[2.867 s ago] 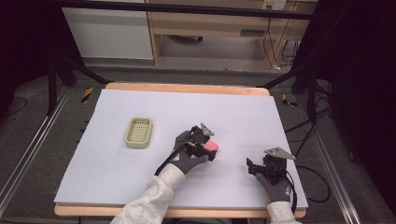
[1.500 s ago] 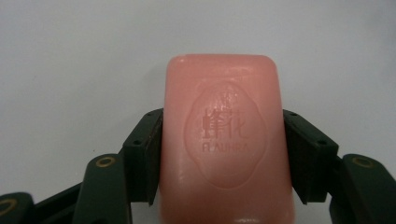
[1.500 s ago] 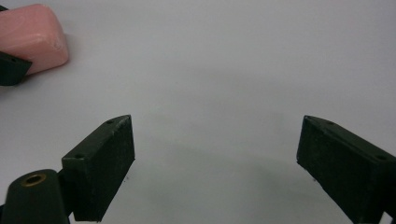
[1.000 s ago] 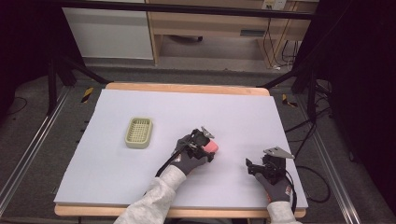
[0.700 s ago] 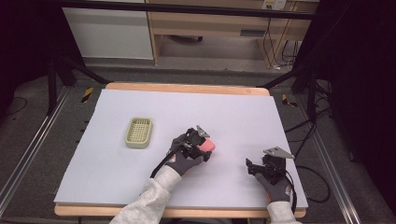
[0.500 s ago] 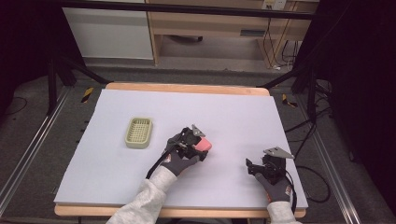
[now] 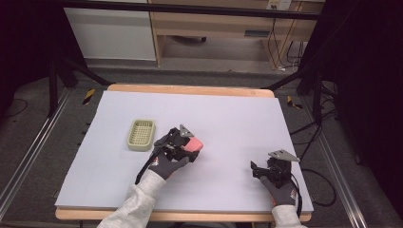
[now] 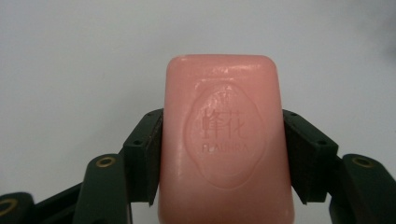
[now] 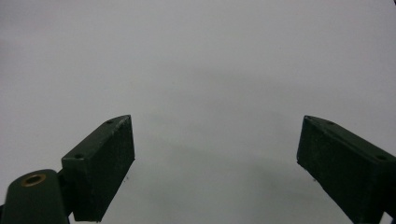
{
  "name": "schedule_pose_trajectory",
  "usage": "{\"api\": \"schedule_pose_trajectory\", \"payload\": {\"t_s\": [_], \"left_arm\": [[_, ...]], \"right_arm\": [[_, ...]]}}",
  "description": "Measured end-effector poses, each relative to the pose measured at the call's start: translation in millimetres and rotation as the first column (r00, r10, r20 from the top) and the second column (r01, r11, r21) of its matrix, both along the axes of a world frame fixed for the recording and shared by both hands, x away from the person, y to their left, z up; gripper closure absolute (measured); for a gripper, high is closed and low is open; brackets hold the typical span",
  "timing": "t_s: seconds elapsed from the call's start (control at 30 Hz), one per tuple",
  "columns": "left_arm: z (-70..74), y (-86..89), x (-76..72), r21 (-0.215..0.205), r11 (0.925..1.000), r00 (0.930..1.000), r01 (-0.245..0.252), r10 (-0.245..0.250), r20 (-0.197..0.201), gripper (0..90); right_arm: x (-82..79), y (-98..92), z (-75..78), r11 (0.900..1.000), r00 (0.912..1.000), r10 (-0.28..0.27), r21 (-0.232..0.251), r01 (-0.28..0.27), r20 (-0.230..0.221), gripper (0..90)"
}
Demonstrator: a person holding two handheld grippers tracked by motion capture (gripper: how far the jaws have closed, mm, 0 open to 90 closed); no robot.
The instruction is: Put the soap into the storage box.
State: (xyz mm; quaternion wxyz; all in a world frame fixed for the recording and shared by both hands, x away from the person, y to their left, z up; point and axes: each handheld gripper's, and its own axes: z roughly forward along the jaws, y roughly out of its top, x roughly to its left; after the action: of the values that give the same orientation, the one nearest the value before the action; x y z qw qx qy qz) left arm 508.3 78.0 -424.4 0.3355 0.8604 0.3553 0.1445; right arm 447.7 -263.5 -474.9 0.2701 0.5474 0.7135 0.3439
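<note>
Pink soap bar [image 8: 226, 140], stiff, smooth & likely slippery, is pinched across its long flat sides by left gripper [image 7: 183, 142] jaws near counter [image 7: 228, 114] centre, soap dish [image 7: 141, 135] at its 9 o'clock; right gripper [image 7: 266, 170] jaws spread, empty

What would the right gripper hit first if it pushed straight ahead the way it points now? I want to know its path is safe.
Probably nothing but the white table cover: the right gripper is open, with bare surface ahead. Depth is hard to judge.
</note>
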Motion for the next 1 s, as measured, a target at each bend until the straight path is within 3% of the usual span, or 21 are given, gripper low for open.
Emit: {"api": "schedule_pose_trajectory", "payload": {"t_s": [0.6, 1.0], "left_arm": [[8.7, 43.6, -5.1, -0.024, 0.9976, 0.9977, -0.065, 0.065, 0.021, 37.1], [12.9, 70.5, -3.5, -0.056, 0.9901, 0.991, -0.129, 0.131, 0.029, 37.1]], "right_arm": [[-0.1, 0.2, -0.3, 1.0, 1.0, -0.002, 0.0, 0.002, -0.001, 11.4], [0.1, -0.4, -0.4, 1.0, 1.0, -0.001, 0.004, 0.001, -0.004, 11.4]]}}
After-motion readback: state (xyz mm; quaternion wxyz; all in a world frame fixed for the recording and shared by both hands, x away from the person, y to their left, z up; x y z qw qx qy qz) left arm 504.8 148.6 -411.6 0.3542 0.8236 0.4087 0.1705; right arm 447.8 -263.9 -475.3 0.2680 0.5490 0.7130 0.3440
